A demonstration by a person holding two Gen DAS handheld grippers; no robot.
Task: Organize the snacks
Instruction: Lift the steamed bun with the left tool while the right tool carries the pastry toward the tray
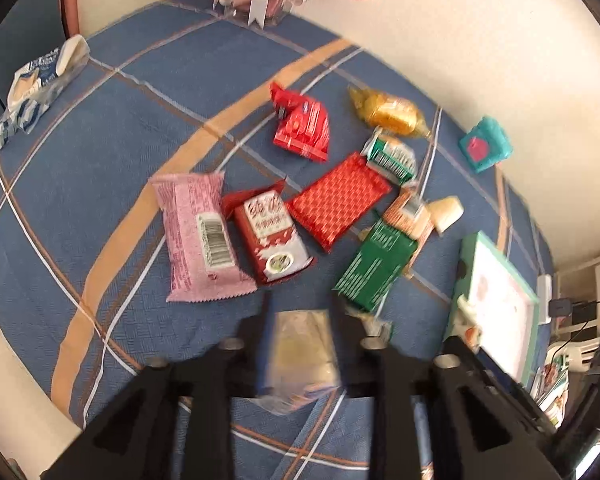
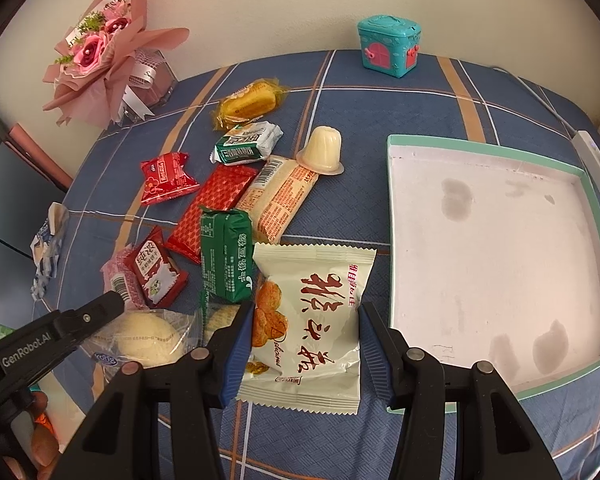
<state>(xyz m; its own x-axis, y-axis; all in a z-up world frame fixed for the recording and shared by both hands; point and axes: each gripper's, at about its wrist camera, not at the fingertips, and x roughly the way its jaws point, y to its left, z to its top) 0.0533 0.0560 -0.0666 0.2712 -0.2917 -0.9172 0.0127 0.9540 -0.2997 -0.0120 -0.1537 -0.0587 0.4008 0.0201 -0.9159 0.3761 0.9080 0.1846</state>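
Note:
My right gripper [image 2: 306, 326] is shut on a white snack packet [image 2: 312, 320] with red characters, its blue pads [image 2: 238, 344] against both sides, just left of the mint-rimmed white tray [image 2: 500, 260]. My left gripper [image 1: 302, 320] is shut on a clear-wrapped pale bun [image 1: 302, 356], blurred here. In the right wrist view one of its fingers [image 2: 100, 312] lies over that bun [image 2: 148, 340]. Loose snacks lie beyond: a pink packet [image 1: 196, 236], a red-and-white packet [image 1: 270, 236], a red patterned packet [image 1: 338, 200], a green packet [image 2: 226, 256], an orange bar [image 2: 280, 200] and a jelly cup [image 2: 324, 148].
A teal toy box [image 2: 388, 46] stands at the back by the wall. A pink bouquet [image 2: 104, 48] sits at the back left. A crumpled blue-and-white wrapper [image 1: 32, 92] lies at the far left. A white power strip [image 2: 592, 160] lies behind the tray.

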